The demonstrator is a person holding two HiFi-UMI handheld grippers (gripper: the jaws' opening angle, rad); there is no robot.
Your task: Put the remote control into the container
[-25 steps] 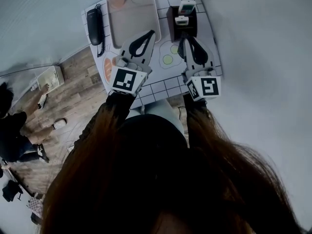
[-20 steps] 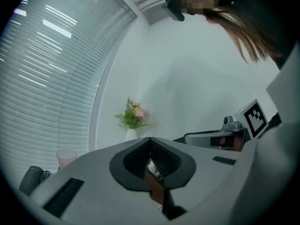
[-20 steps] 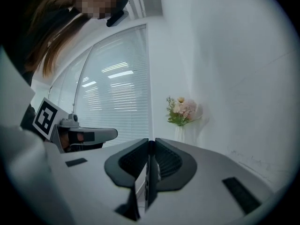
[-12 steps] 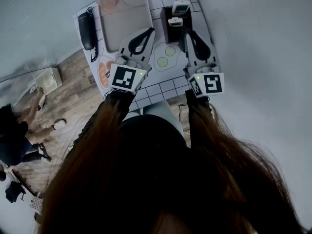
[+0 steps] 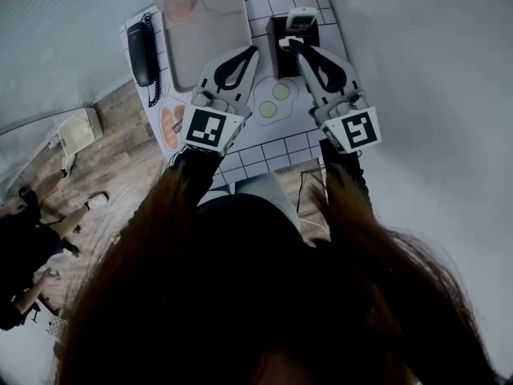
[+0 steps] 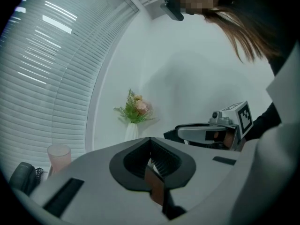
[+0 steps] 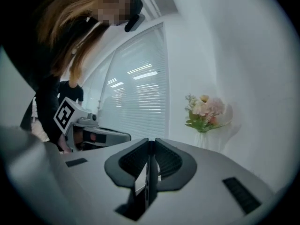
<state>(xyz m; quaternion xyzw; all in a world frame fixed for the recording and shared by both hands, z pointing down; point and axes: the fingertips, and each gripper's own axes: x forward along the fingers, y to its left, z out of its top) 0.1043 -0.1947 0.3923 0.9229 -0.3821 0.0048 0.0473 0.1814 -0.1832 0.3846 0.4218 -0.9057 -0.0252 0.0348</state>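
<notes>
Remote control (image 5: pixel 303 20) stands upright in the dark container (image 5: pixel 276 58), just past the tips of the right gripper (image 5: pixel 292 44), which points level at it. A smaller white remote (image 5: pixel 285 45) sits lower at the container's near edge, right at those tips; whether they touch it cannot be told. The right jaws are drawn together to a thin slit. Only a pale and dark sliver shows through it, and nothing can be made out in their grip.

The left gripper (image 5: pixel 253 51) is held alongside, to the left of the right one, also level. Its jaws meet at the tips, with a brown sliver showing in the slit behind them and no object clamped.

Under and between the two pairs of jaws lies a checked mat (image 5: pixel 276 147) with a fried-egg drawing. Just ahead of the left jaws is a grey tray (image 5: pixel 204 46), beside the container. Left of the tray lies a black telephone (image 5: pixel 143 50), and a pink cup (image 5: pixel 174 2) stands at the tray's far left corner. Farther off, a vase of flowers (image 7: pixel 205 111) stands against the wall.
</notes>
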